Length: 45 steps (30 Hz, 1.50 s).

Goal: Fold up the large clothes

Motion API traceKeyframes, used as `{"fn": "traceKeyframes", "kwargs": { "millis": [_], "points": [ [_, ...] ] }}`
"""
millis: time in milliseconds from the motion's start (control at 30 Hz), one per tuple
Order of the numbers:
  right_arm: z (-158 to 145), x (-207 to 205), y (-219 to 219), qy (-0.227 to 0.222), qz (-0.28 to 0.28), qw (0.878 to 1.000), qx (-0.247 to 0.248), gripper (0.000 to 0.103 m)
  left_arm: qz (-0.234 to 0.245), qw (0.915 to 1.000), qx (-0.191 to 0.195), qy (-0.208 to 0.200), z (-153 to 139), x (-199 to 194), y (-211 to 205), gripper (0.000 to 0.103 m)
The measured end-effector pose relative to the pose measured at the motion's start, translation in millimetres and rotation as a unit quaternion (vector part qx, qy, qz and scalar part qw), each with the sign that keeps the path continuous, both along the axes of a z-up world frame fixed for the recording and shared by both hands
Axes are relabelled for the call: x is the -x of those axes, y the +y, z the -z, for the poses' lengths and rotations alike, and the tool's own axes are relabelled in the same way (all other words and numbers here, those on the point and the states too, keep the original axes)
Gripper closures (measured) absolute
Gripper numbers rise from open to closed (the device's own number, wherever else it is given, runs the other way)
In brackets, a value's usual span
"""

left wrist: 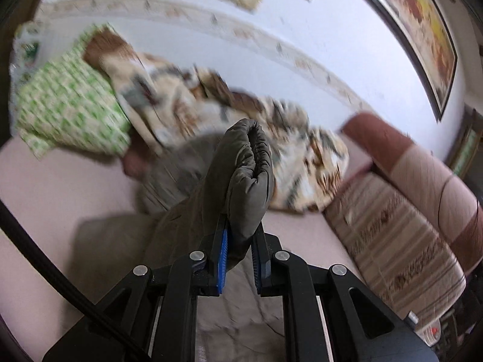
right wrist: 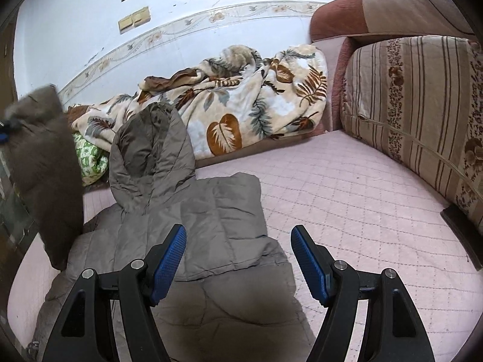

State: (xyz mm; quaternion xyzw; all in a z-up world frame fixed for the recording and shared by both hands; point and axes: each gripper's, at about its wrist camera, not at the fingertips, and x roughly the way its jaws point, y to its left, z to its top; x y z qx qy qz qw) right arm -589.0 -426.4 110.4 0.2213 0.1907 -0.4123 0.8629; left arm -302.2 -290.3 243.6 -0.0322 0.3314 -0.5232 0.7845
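Note:
A grey-brown padded hooded jacket (right wrist: 193, 229) lies on the pink quilted bed, hood (right wrist: 151, 147) toward the wall. One sleeve has been folded across its body. My left gripper (left wrist: 240, 232) is shut on the cuff of the other sleeve (left wrist: 246, 175) and holds it up in the air; the view around it is blurred. In the right wrist view that lifted sleeve (right wrist: 45, 175) hangs at the left edge. My right gripper (right wrist: 238, 259) stands open over the jacket's right edge, with nothing between its blue pads.
A leaf-patterned blanket (right wrist: 241, 102) is bunched along the wall, with a green-and-white pillow (right wrist: 90, 157) beside it. A striped cushion (right wrist: 416, 120) and the sofa-like headboard (right wrist: 377, 6) close off the right side. The pink quilted mattress (right wrist: 347, 193) stretches to the right of the jacket.

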Motion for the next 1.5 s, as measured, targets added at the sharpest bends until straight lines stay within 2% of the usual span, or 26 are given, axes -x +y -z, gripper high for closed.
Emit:
{"fn": "traceKeyframes", "kwargs": {
  "millis": [167,333,400,500,633,700,767,833,867,900,967,1100,1300,1400,1500],
  "points": [
    [-1,7,-4,-0.006,0.005,1.000,-0.004,0.027,0.023,0.9980,-0.054,0.025,75,35,-48,0.090],
    [-2,6,-5,-0.005,0.007,1.000,-0.003,0.027,0.052,0.9887,-0.127,0.060,156,58,-82,0.086],
    [-1,4,-7,-0.003,0.007,1.000,-0.005,0.027,0.063,0.9836,-0.155,0.066,174,65,-86,0.074],
    [-3,1,-10,-0.002,0.013,1.000,-0.002,0.027,0.098,0.9797,-0.162,0.066,175,75,-79,0.054],
    [-10,-4,-14,-0.017,0.012,1.000,0.006,0.027,0.105,0.9870,-0.119,0.024,137,69,-45,0.047],
    [-12,-13,-12,-0.023,-0.003,1.000,0.011,0.028,0.078,0.9911,-0.107,-0.014,117,49,-24,0.036],
    [-13,-29,-8,-0.022,-0.024,0.999,0.017,0.034,0.034,0.9914,-0.115,-0.051,107,23,-7,0.036],
    [-11,-47,-4,-0.020,-0.050,0.998,0.016,0.045,-0.012,0.9856,-0.148,-0.081,107,-10,8,0.036],
    [-8,-60,-1,-0.015,-0.064,0.998,0.015,0.049,-0.044,0.9798,-0.168,-0.099,112,-30,16,0.036],
    [-5,-72,0,-0.007,-0.078,0.997,0.010,0.057,-0.064,0.9760,-0.180,-0.104,117,-42,21,0.036],
    [5,-95,1,0.009,-0.103,0.995,-0.004,0.061,-0.093,0.9687,-0.209,-0.096,137,-72,33,0.036],
    [25,-124,0,0.047,-0.118,0.992,-0.019,0.062,-0.106,0.9604,-0.246,-0.078,172,-102,37,0.036],
    [70,-148,-19,0.111,-0.106,0.985,-0.075,0.062,-0.096,0.9624,-0.252,-0.031,214,-109,36,0.034],
    [91,-156,-29,0.142,-0.101,0.979,-0.108,0.058,-0.097,0.9636,-0.248,-0.020,216,-113,35,0.032],
    [97,-155,-34,0.145,-0.098,0.976,-0.126,0.058,-0.093,0.9624,-0.253,-0.033,206,-110,34,0.033]
  ]
}}
